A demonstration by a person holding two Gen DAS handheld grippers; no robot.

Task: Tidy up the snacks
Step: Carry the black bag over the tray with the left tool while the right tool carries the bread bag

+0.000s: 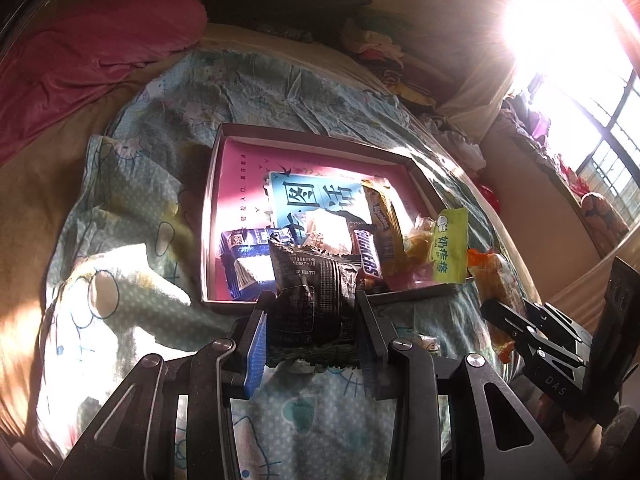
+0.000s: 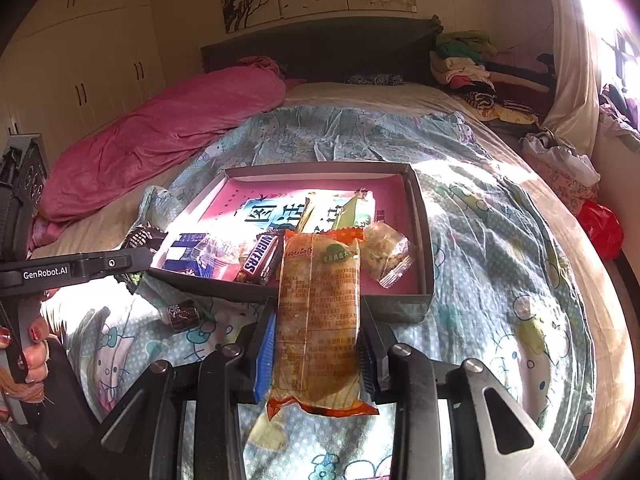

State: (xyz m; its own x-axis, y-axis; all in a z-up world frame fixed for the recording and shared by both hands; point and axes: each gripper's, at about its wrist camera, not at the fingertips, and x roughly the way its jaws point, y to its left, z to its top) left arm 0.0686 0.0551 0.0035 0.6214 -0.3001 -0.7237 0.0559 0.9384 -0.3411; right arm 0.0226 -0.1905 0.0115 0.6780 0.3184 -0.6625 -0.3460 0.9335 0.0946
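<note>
Both claws pinch snacks: left gripper [image 1: 310, 312] w/ black packet [image 1: 310, 280], right gripper [image 2: 316, 344] w/ orange packet [image 2: 318, 312], lengthwise toward box [image 2: 420, 304] near edge, just ahead.

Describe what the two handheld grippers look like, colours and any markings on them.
Both are black metal linkage frames with silver pivot bolts. The left gripper has ribbed fingers with blue pads; so does the right gripper. White lettering on the left one's side reads GenRobot.AI; the right one's reads DAS. Dark red nail polish shows on the hand.

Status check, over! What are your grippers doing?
Left gripper shut on black packet. Right gripper shut on orange packet. Box ahead. Nothing blocking.
</note>
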